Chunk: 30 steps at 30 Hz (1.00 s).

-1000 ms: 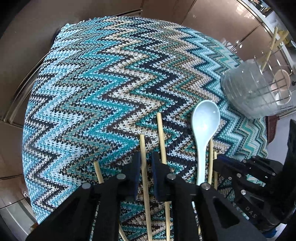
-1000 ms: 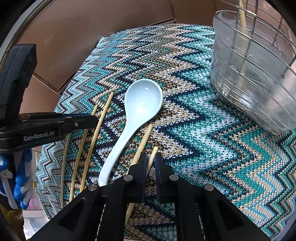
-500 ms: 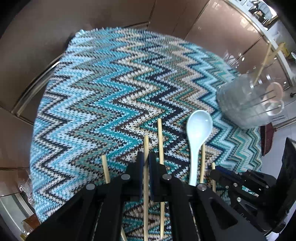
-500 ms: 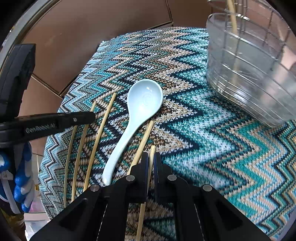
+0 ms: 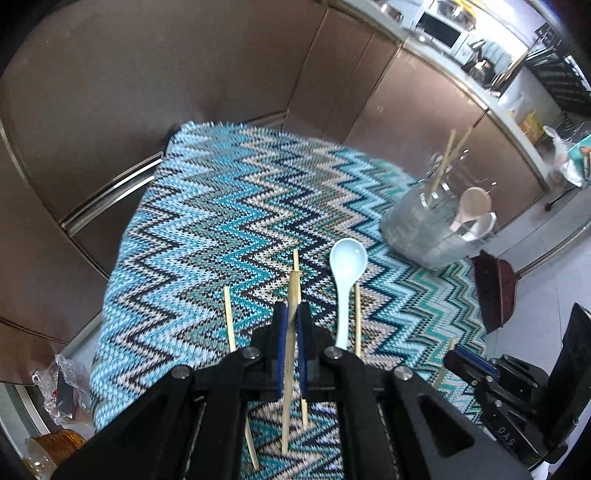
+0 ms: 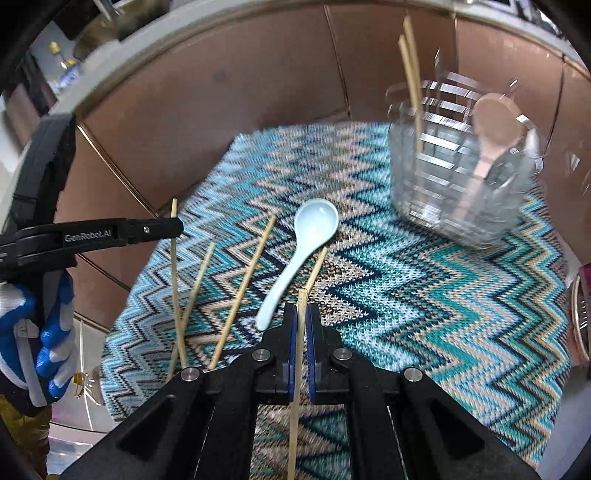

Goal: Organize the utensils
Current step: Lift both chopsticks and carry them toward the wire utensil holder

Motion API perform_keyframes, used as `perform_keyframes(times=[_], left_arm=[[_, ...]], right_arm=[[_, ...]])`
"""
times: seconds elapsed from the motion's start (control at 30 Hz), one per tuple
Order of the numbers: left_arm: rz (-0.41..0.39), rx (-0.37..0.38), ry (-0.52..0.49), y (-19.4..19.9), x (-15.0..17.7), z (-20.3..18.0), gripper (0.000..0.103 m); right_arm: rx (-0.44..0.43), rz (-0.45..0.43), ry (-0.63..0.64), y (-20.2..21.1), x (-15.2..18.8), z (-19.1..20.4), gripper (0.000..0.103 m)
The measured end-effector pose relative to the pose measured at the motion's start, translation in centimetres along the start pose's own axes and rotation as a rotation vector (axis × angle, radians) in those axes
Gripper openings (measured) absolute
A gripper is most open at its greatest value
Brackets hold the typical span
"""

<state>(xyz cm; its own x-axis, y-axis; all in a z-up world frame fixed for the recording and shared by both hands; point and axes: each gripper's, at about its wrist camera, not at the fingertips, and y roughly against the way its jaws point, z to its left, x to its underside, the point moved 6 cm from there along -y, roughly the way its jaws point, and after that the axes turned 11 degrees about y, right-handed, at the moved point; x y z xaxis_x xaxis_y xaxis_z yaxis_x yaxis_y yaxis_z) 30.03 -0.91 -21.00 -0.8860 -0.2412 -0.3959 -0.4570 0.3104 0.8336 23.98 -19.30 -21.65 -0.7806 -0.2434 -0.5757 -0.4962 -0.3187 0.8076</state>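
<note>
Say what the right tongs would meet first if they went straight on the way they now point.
Most likely the zigzag cloth, just right of the pale blue spoon. The right tongs, shut on a chopstick, point downward at it. The clear holder sits farther off to the right; depth is uncertain.

We read home kitchen: brown cabinet fronts point(image 5: 369, 92), counter with microwave point(image 5: 441, 31) (top right), utensil holder point(image 5: 424, 225) on table.
</note>
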Motion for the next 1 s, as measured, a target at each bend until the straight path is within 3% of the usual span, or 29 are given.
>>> perform_keyframes(times=[0.5, 1.0], left_arm=[[-0.172, 0.029, -0.020, 8.1, 3.4, -0.5, 0.005], [-0.226, 0.035, -0.010, 10.8, 3.6, 0.3, 0.005]], right_arm=[[0.091, -0.186, 0.031, 9.1, 2.1, 3.8, 0.005], [0.133, -0.278, 0.030, 12.8, 2.1, 3.6, 0.005]])
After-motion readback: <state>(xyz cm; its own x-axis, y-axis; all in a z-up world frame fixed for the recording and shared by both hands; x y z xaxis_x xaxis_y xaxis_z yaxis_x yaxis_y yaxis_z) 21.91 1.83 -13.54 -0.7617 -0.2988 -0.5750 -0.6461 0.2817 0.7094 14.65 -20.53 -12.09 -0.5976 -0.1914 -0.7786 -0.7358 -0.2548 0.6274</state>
